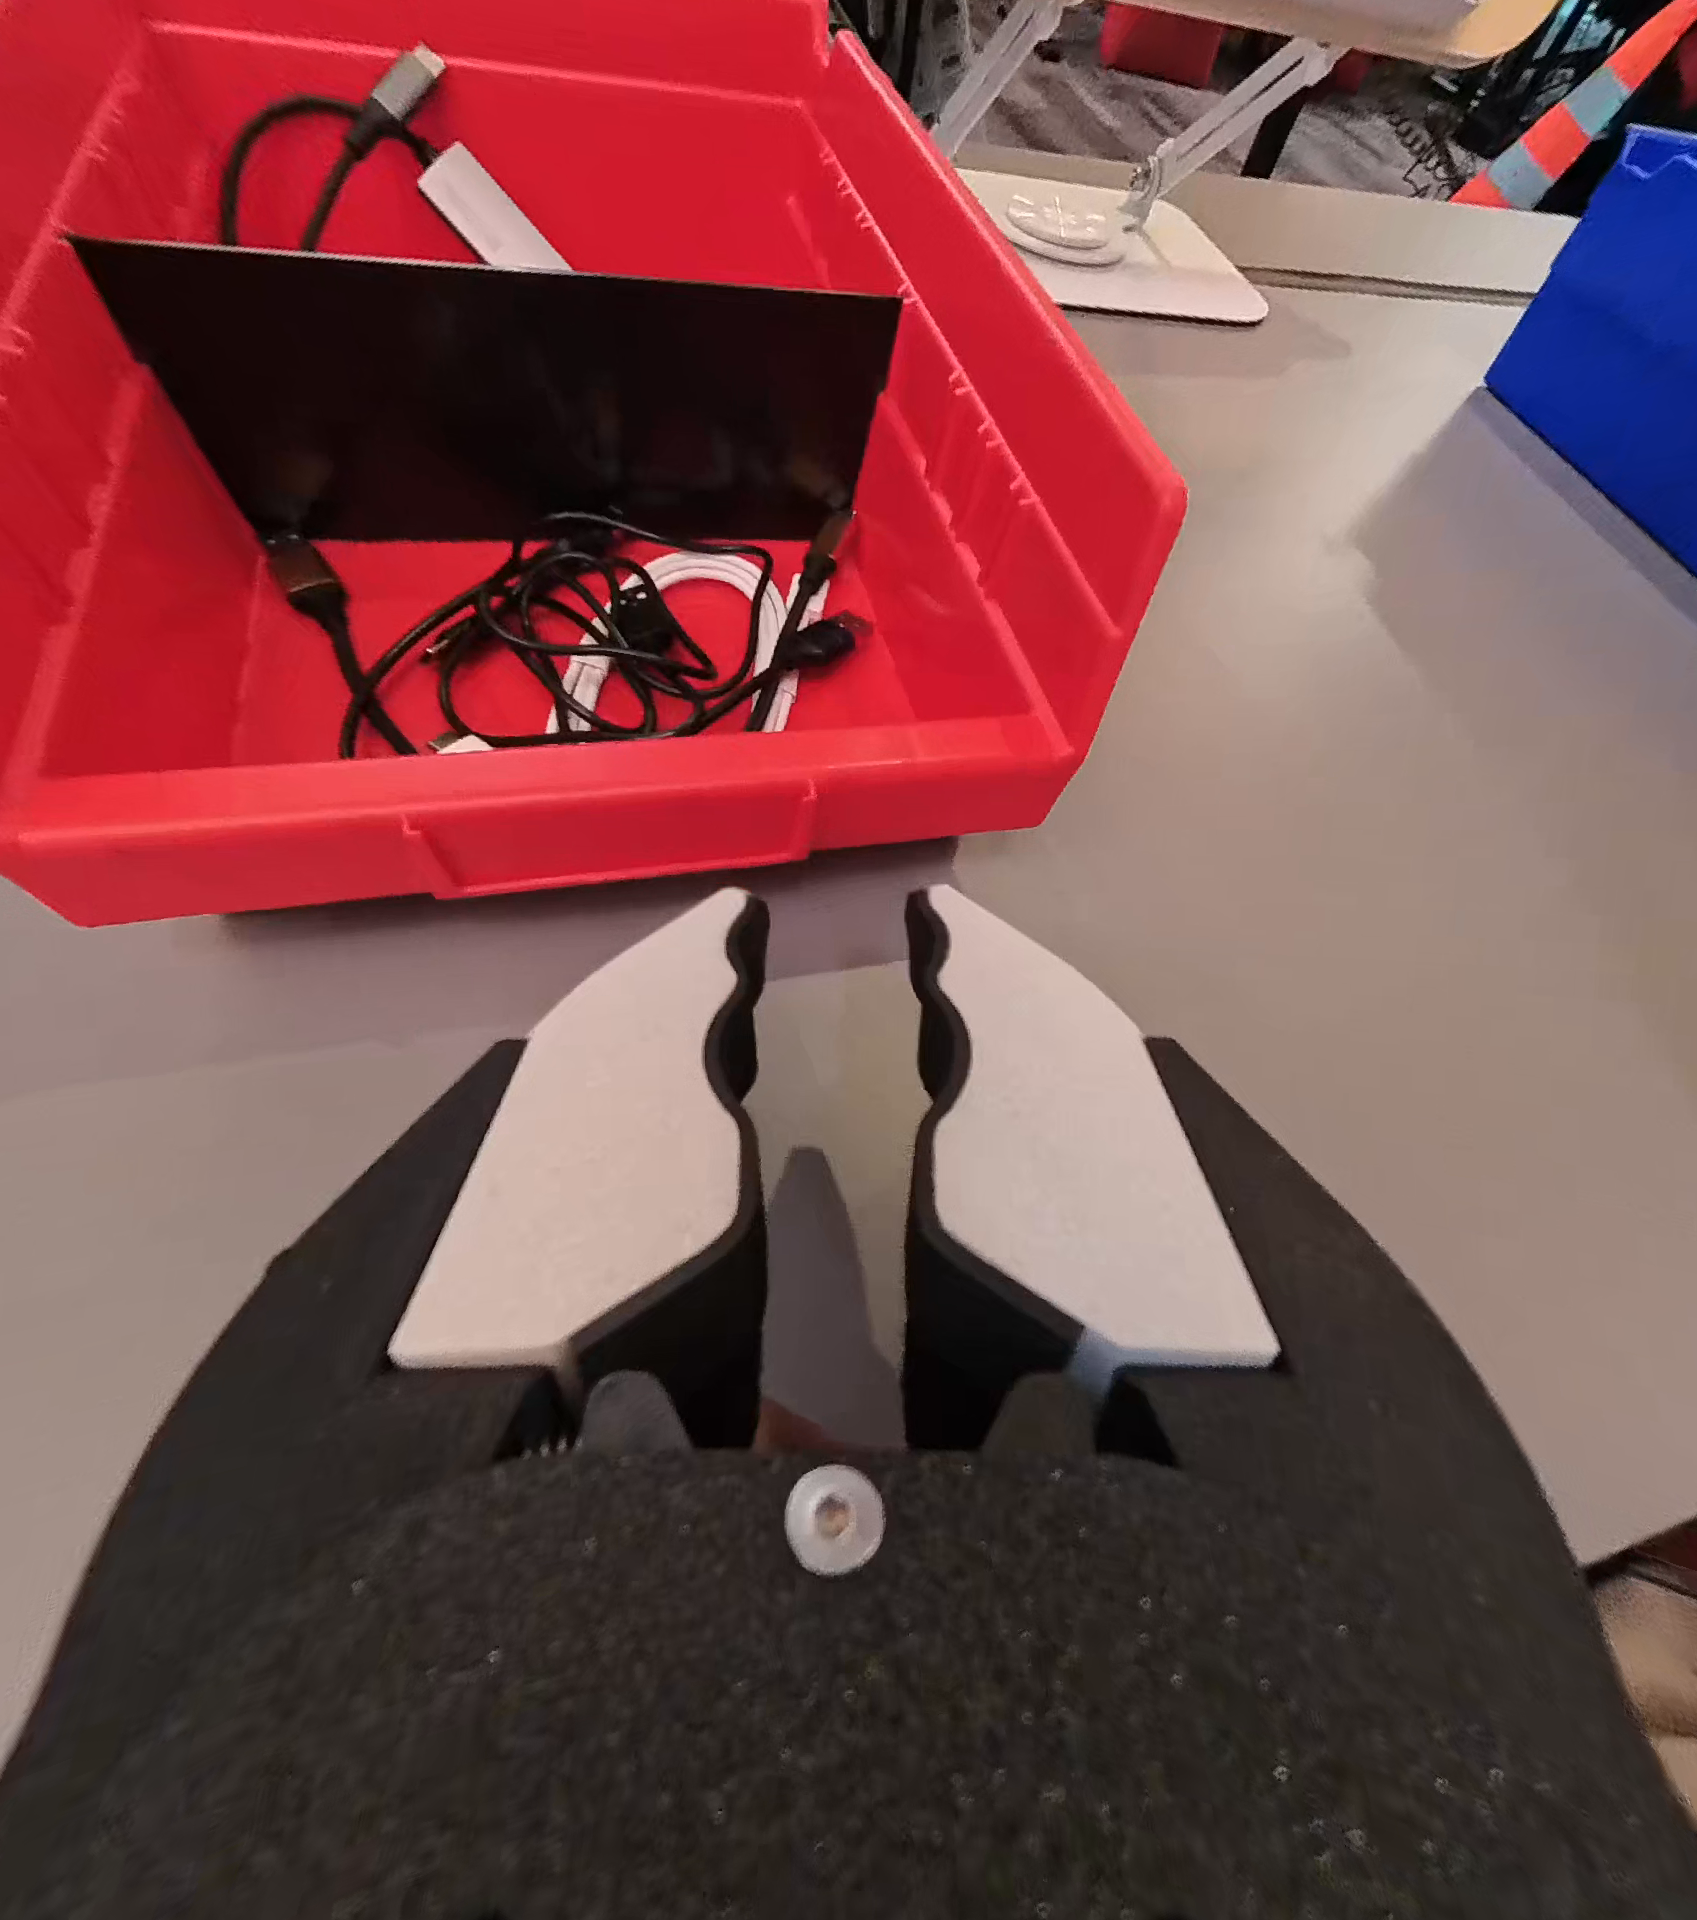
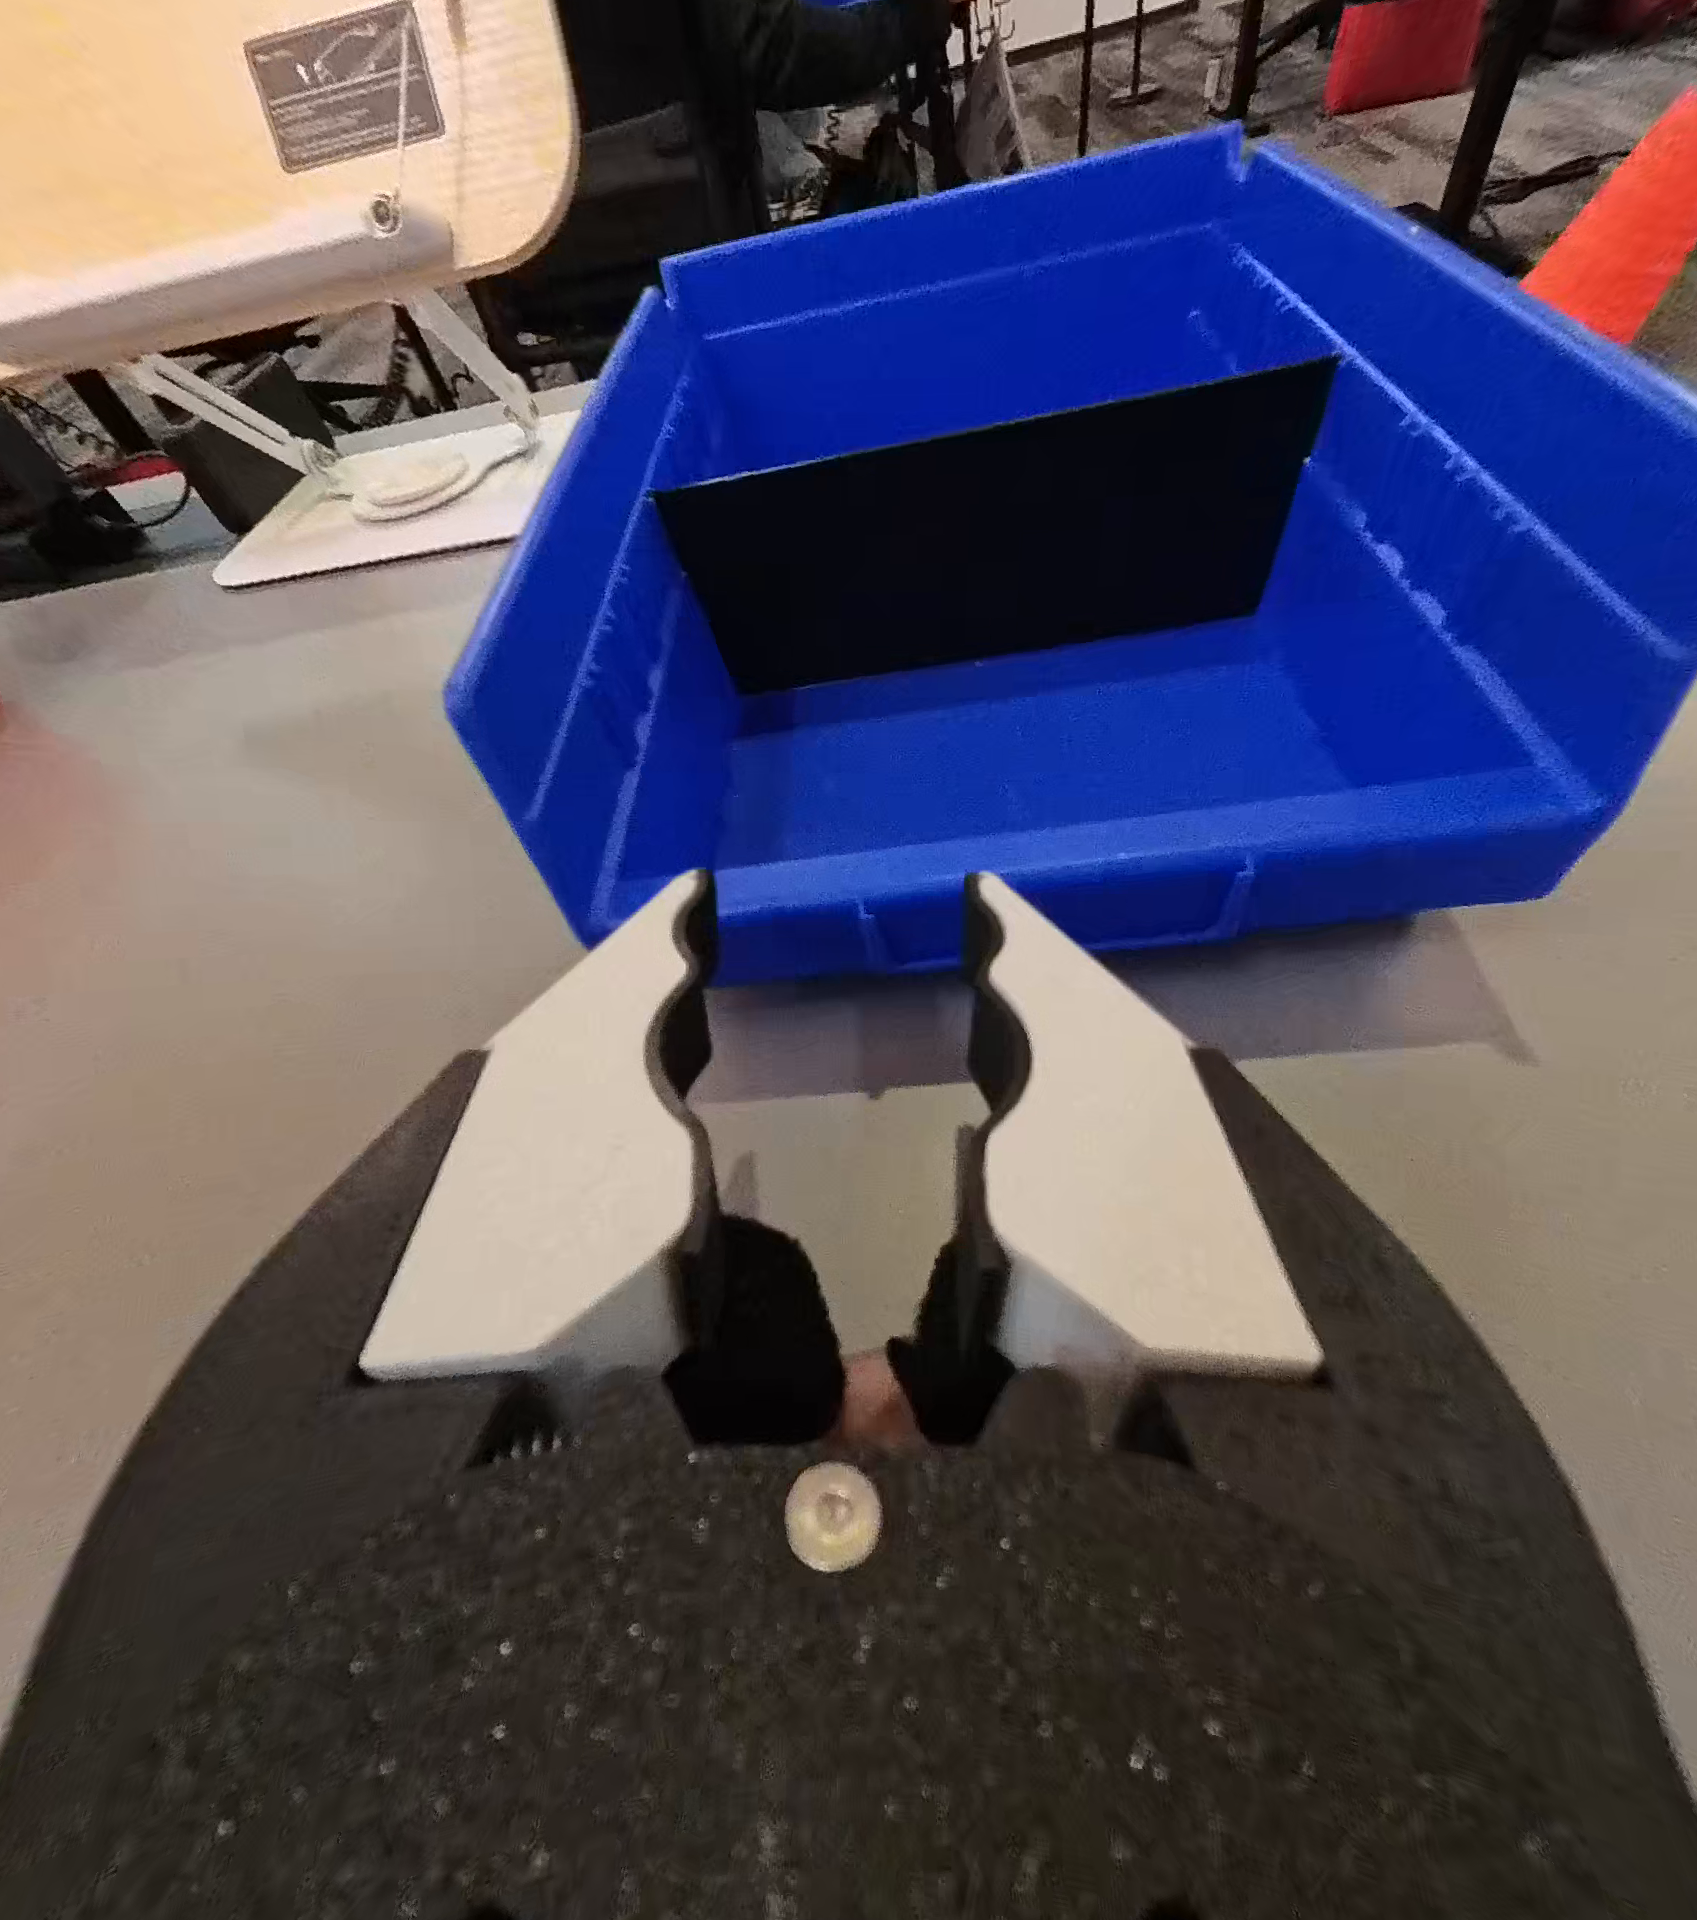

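A red bin [image 1: 615, 821] sits on the grey table, split by a black divider [image 1: 501, 395]. Its near compartment holds a tangle of black cables [image 1: 553, 634] and a white cable [image 1: 709, 592]. The far compartment holds a black cable with a grey plug [image 1: 387, 104] and a white stick-shaped device [image 1: 491, 218]. My left gripper [image 1: 836, 920] is open and empty, just short of the red bin's front wall. A blue bin [image 2: 1135, 904] with a black divider [image 2: 989, 540] has nothing in it. My right gripper [image 2: 839, 904] is open and empty at its front wall.
A white stand base [image 1: 1135, 260] sits behind the bins; it also shows in the right wrist view [image 2: 376, 520] under a cream panel [image 2: 200, 156]. The blue bin's corner [image 1: 1675, 343] is right of the red bin. An orange cone [image 2: 1654, 208] stands beyond the table. The grippers' ends are close to 50 cm from one another.
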Demonstrator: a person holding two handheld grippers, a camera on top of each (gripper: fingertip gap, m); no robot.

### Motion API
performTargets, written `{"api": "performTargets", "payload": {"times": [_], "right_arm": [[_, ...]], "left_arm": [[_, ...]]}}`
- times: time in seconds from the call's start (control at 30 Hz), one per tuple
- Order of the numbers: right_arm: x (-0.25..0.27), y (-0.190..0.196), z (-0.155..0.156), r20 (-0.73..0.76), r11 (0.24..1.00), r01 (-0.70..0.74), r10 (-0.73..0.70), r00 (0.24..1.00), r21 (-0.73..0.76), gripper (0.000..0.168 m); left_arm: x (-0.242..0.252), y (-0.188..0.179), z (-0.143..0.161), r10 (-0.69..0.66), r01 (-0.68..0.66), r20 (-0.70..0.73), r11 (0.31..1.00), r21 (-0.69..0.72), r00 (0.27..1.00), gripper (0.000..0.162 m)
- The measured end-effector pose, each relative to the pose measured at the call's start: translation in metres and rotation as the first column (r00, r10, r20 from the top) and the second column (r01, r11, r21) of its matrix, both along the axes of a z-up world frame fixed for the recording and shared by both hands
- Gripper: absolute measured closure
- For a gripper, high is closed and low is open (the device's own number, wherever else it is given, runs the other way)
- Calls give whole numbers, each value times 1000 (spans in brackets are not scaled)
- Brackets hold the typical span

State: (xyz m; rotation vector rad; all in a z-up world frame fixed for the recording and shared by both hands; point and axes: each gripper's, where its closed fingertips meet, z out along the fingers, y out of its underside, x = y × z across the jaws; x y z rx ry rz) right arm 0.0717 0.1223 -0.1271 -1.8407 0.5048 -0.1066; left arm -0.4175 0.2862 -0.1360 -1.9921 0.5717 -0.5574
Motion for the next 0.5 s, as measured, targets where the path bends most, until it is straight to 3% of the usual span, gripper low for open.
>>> {"api": "performTargets", "payload": {"times": [0.13, 0.3, 0.4, 0.5], "right_arm": [[-13, 4, -2, -94, 998, -66, 66, 993, 10, 128], [-23, 7, 0, -94, 994, -105, 104, 990, -8, 133], [-105, 16, 18, -267, 909, -412, 411, 872, 57, 119], [-159, 23, 17, -218, 838, -543, 541, 812, 55, 118]], "left_arm": [[0, -1, 1, -13, 13, 6, 1000, 2, 1000, 136], [11, -9, -2, -92, 95, 42, 994, -57, 995, 136], [36, -36, 14, -271, 300, 173, 939, -170, 947, 133], [44, -29, 51, -391, 407, 121, 900, -154, 912, 131]]}}
